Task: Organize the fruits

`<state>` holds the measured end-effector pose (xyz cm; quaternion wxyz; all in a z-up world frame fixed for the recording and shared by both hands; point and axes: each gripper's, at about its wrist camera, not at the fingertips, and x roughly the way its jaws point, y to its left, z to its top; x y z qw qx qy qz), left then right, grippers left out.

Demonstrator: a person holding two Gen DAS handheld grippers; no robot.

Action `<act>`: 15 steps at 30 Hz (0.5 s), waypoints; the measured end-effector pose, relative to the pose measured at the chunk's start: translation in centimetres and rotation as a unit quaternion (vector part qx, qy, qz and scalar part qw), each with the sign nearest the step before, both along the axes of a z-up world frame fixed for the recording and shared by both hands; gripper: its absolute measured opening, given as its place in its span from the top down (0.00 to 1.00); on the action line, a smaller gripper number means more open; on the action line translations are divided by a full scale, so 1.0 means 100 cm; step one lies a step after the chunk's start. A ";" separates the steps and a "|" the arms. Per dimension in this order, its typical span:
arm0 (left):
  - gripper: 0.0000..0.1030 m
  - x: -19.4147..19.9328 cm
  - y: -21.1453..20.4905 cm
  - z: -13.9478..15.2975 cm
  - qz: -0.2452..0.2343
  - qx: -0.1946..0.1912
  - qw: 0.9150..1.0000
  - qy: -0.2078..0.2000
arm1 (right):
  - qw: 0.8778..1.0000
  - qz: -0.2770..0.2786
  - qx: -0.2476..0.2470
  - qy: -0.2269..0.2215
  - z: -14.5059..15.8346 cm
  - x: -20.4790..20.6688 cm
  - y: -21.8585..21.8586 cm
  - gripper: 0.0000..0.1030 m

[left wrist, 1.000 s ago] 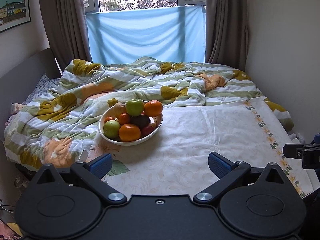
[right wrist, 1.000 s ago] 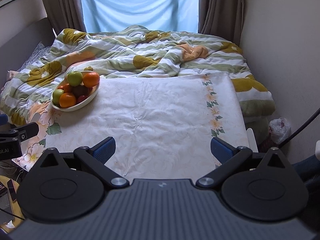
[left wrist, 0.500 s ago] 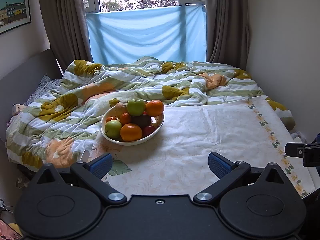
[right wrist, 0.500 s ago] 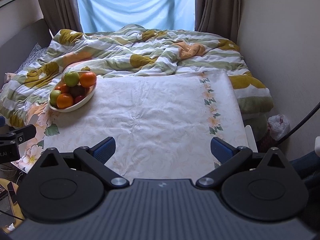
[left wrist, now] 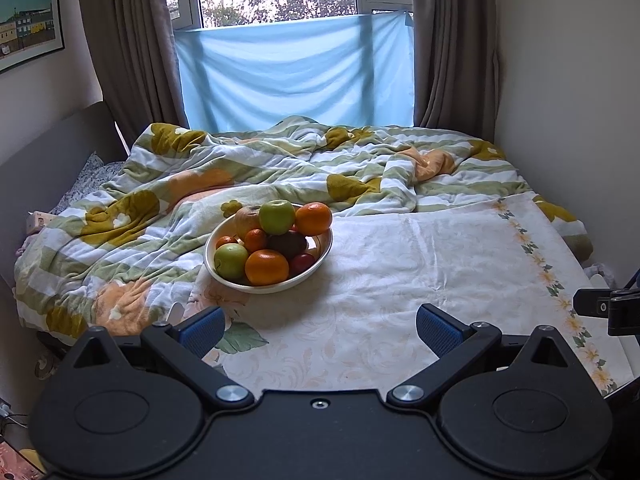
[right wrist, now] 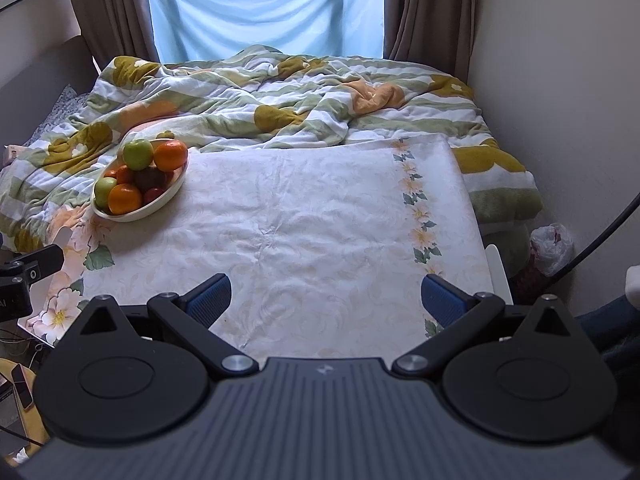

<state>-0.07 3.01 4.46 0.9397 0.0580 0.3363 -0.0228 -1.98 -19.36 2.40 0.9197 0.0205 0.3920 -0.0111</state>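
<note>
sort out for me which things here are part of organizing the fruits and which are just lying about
Part of the job:
- bowl on the white floral cloth
- fruit in it: green apples, oranges, a dark fruit
- left tongs and right tongs, both open and empty

Just lying about:
- striped quilt
- plastic bag by the wall
- framed picture

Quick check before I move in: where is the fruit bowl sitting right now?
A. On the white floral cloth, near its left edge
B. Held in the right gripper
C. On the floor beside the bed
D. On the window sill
A: the bowl of apples and oranges rests on the white floral cloth beside the rumpled blanket; both grippers are open and empty.
</note>
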 end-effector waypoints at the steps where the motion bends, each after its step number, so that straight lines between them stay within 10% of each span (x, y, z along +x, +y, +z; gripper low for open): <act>1: 0.00 0.000 0.000 0.000 -0.001 0.000 1.000 0.001 | 1.000 0.000 0.000 0.000 0.000 0.000 0.000 0.00; 15: 0.00 0.004 0.002 -0.002 -0.005 -0.008 1.000 0.009 | 1.000 0.000 0.000 0.001 0.000 0.000 0.001 0.00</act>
